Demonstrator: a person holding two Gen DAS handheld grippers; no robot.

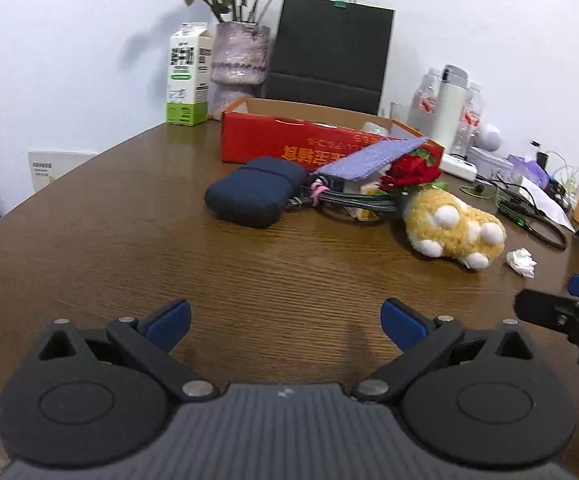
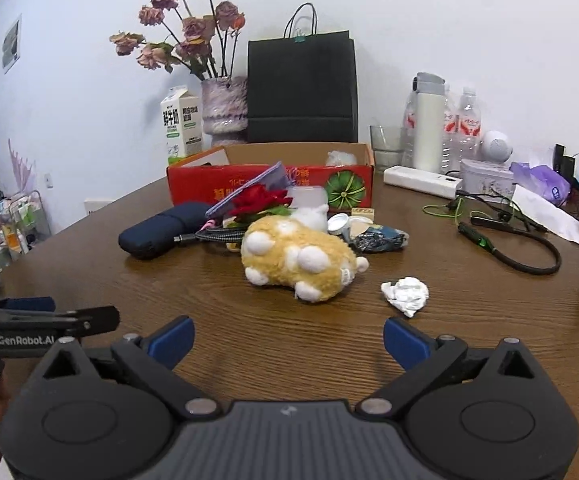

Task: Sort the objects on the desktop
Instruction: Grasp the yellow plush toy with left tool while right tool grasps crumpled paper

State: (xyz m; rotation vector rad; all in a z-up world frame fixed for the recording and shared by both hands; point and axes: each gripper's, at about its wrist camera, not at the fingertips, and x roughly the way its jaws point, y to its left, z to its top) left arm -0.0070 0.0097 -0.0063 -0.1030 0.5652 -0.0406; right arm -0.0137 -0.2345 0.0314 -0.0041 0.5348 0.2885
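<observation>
A dark brown wood-grain table [image 2: 249, 344] fills the lower part of both wrist views, set against a plain white wall [image 2: 449, 20]. At the far edge, around 12 o'clock, stand a milk carton [image 2: 181, 126], a pale purple vase of dried pink roses [image 2: 225, 106] and a black paper bag [image 2: 301, 88]. At 2 o'clock are clear water bottles [image 2: 469, 120], a white flask [image 2: 428, 128], a drinking glass [image 2: 387, 144] and a white power strip [image 2: 421, 178], with tangled cables [image 2: 509, 240] at 3 o'clock.

An open red cardboard box [image 2: 269, 184] sits mid-table at 12 o'clock. Just in front of it is a loose cluster: a navy zip case [image 2: 157, 232] toward 10 o'clock, a lilac cloth [image 2: 249, 188] leaning against the box, a red fabric rose [image 2: 261, 200], a braided cable bundle [image 2: 217, 236], a white lid [image 2: 339, 224] and a crumpled dark wrapper [image 2: 377, 240]. A yellow plush paw [image 2: 297, 260] with white pads lies on its side nearest the viewer, touching the cluster. A crumpled white tissue [image 2: 405, 292] lies alone at 1 o'clock, near the paw but apart from it.

The left gripper [image 1: 285, 320] hovers low over bare table, its blue-tipped tongs spread wide and holding nothing. The right gripper [image 2: 287, 338] is likewise spread and empty, pointing at the paw.
</observation>
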